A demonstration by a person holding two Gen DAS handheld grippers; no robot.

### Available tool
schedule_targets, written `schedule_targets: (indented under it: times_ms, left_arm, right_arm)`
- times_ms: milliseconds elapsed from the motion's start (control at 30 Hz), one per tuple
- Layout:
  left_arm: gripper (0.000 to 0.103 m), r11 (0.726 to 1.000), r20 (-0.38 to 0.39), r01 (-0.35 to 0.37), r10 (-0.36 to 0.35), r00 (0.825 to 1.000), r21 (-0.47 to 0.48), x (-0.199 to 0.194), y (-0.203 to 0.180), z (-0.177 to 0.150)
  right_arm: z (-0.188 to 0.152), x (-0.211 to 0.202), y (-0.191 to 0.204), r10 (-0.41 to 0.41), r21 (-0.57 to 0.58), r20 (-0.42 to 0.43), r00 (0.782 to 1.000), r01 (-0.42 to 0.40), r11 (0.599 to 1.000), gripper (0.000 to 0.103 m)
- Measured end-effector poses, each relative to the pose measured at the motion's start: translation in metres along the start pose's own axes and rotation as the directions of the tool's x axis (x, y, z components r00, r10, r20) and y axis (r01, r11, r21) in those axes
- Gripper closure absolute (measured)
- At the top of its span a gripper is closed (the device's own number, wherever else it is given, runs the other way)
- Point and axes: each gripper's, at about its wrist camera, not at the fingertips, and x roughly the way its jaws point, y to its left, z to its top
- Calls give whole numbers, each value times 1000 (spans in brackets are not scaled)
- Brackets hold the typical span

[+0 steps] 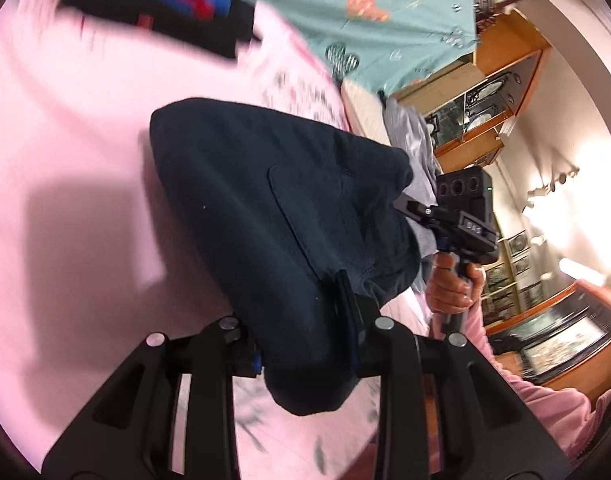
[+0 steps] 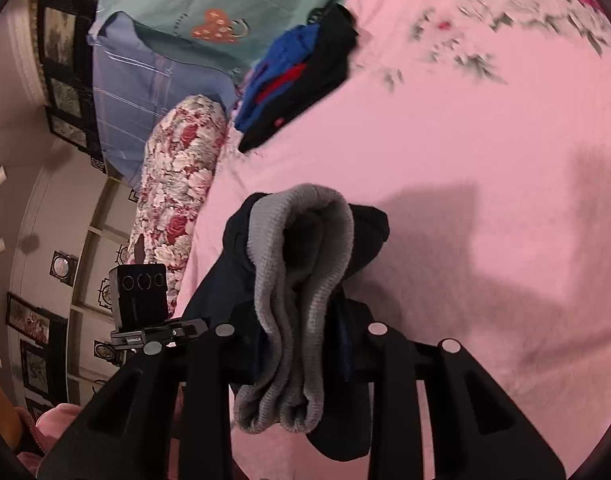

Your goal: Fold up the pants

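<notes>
Mid-fold — we've both hand-held grippers, left (image 1: 305, 344) & right (image 2: 301, 356), clamped on dark navy fleece pants (image 1: 273, 200), lifted off pink bed sheet (image 1: 65, 160). Next: lay flat, halve.

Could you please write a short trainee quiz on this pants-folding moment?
1. True or false: the left gripper is shut on the pants.
2. What colour is the cuff in the right gripper? A red, B grey, C green.
3. What colour is the sheet under the pants?

Key: 1 true; 2 B; 3 pink.
</notes>
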Motion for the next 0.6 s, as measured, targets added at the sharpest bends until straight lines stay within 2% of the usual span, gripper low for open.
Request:
schedule_targets:
  times_ms: [133,233,300,367,400,433,467,533,567,600]
  left_arm:
    - [73,985,106,-120,107,989,125,-30,13,48]
    - [70,971,145,-195,176,974,135,-38,42,72]
    - [70,966,129,-236,222,966,102,-34,74,81]
    - [68,966,85,-258,255,963,30,-23,108,82]
    - [62,966,59,-259,258,964,4,-18,121,81]
    - [61,972,51,-234,234,971,-18,-17,130,78]
    - [61,978,54,-207,209,976,-39,-19,135,79]
    - [57,976,48,-215,217,975,-41,-22,132,81]
    - [53,971,61,-237,238,969,-27,-24,129,79]
    - [48,961,68,-275,275,959,0,-27,127,77]
  right_arm:
    - [48,22,30,54,-127,92,994,-42,991,74]
    - [84,57,31,101,-155,111,989,-83,984,74]
    - [103,88,21,113,-152,93,989,-98,984,73]
    - [115,130,-2,91,-99,50,995,-86,991,73]
    - [118,153,-18,62,-63,18,998,-61,996,73]
    - [118,165,-26,29,-50,7,1000,-28,998,73]
    - [118,174,-37,5,-40,13,1000,-4,999,72]
    - [119,175,-52,86,0,25,996,-86,996,69]
    - [120,173,-53,85,-5,19,996,-85,996,68]
    - [120,171,-51,63,-15,17,998,-63,998,63]
